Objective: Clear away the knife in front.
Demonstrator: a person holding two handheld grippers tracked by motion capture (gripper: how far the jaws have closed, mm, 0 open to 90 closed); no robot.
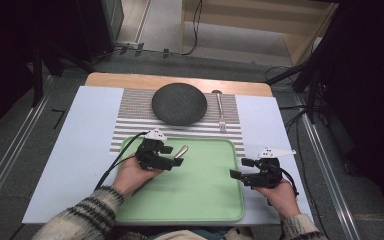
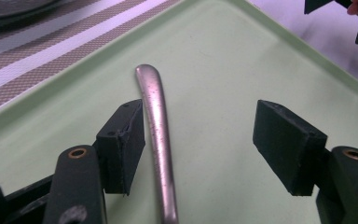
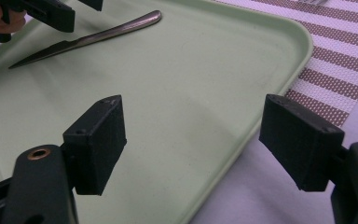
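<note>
Sleeves and forearms enter at the bottom of the high view; left gripper (image 1: 169, 159) hangs over the far left part of the green tray (image 1: 205, 200), right gripper (image 1: 245, 169) sits at the tray's right edge. Beyond the tray: striped placemat (image 1: 130, 125), dark round plate (image 1: 179, 103), fork (image 1: 220, 112) just right of the plate. Left gripper view: jaws apart, metal knife handle (image 2: 156, 126) lying on the tray between them, close against the left pad (image 2: 121, 147), well off the right one. Likely step, as a guess: picking up the knife. To do it well, shift the gripper so the handle sits midway, lower until the pads straddle it, then close squarely; a thin, smooth handle may skid or roll if pinched off-centre. Right gripper view: jaws apart, holding nothing, over the tray's rim; knife (image 3: 88, 39) lies across the tray farther off, blade tip pointing away from the placemat.
</note>
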